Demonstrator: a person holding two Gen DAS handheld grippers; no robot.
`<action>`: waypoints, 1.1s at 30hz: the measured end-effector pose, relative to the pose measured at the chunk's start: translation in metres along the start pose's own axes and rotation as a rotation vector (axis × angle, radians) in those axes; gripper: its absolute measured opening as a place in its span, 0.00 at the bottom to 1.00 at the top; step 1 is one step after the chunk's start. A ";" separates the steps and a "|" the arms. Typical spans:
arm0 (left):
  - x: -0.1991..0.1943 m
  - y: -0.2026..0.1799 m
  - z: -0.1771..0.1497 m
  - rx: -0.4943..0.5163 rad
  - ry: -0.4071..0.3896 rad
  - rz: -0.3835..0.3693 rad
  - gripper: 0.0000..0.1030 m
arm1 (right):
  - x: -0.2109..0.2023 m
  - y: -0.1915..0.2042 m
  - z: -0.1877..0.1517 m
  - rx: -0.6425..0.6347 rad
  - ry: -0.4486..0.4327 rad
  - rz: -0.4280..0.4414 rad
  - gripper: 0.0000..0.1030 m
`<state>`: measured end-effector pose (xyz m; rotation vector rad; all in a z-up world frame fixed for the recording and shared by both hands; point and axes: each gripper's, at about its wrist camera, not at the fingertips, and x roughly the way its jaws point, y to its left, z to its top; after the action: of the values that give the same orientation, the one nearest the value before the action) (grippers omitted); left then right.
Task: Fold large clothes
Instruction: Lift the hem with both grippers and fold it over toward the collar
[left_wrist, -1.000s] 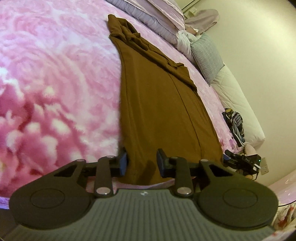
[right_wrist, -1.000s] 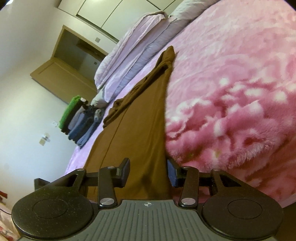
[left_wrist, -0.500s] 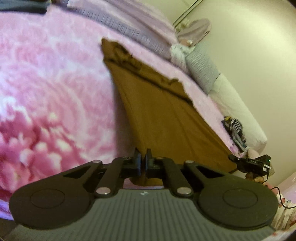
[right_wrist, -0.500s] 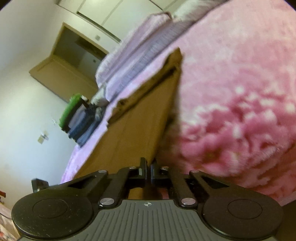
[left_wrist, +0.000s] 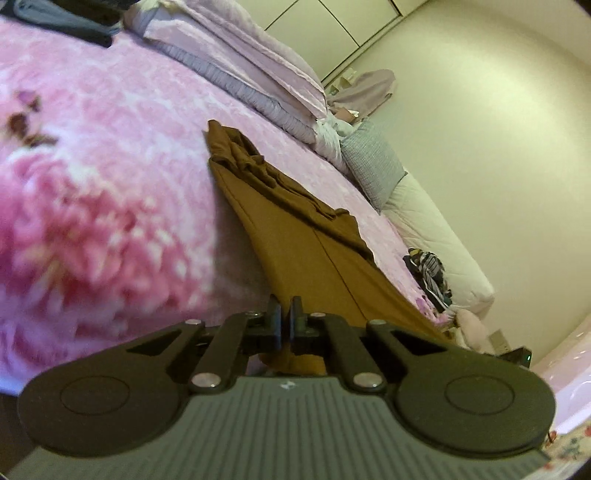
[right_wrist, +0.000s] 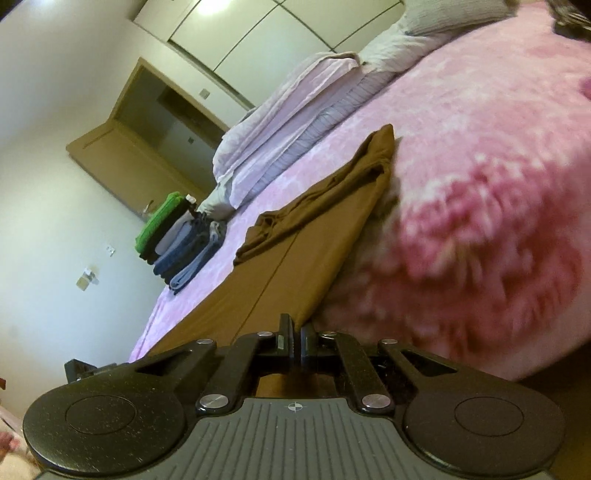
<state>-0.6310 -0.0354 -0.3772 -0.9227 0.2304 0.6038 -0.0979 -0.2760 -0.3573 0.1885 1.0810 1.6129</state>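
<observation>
A long brown garment (left_wrist: 295, 229) lies stretched out on the pink fluffy bedspread (left_wrist: 92, 177), its far end bunched in folds. In the left wrist view my left gripper (left_wrist: 285, 314) is shut on the near hem at one corner, and the cloth rises off the bed towards it. The right wrist view shows the same brown garment (right_wrist: 288, 258) on the bedspread (right_wrist: 480, 184). My right gripper (right_wrist: 295, 328) is shut on the other near corner, which it also holds lifted. The pinched cloth itself is mostly hidden behind both sets of fingers.
Folded lilac bedding (left_wrist: 236, 62) and pillows (left_wrist: 373, 162) lie at the head of the bed. A stack of folded clothes (right_wrist: 181, 236) sits at the bed's edge beside the garment. A striped dark item (left_wrist: 428, 269) lies by the white mattress edge. A wooden door (right_wrist: 147, 140) stands behind.
Both grippers went from open around the near hem to shut on it, then rose and drew back, lifting the hem off the bedspread.
</observation>
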 end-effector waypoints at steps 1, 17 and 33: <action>-0.007 0.001 -0.004 -0.008 0.000 0.000 0.01 | -0.005 0.004 -0.008 0.012 0.004 -0.006 0.00; 0.108 0.009 0.164 -0.176 -0.081 -0.032 0.02 | 0.078 0.000 0.140 0.197 0.030 -0.071 0.00; 0.213 0.043 0.237 0.067 0.014 0.233 0.14 | 0.202 -0.045 0.217 -0.110 -0.035 -0.325 0.43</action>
<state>-0.4983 0.2568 -0.3579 -0.8416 0.3720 0.7996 -0.0035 0.0086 -0.3487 -0.0315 0.9393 1.3652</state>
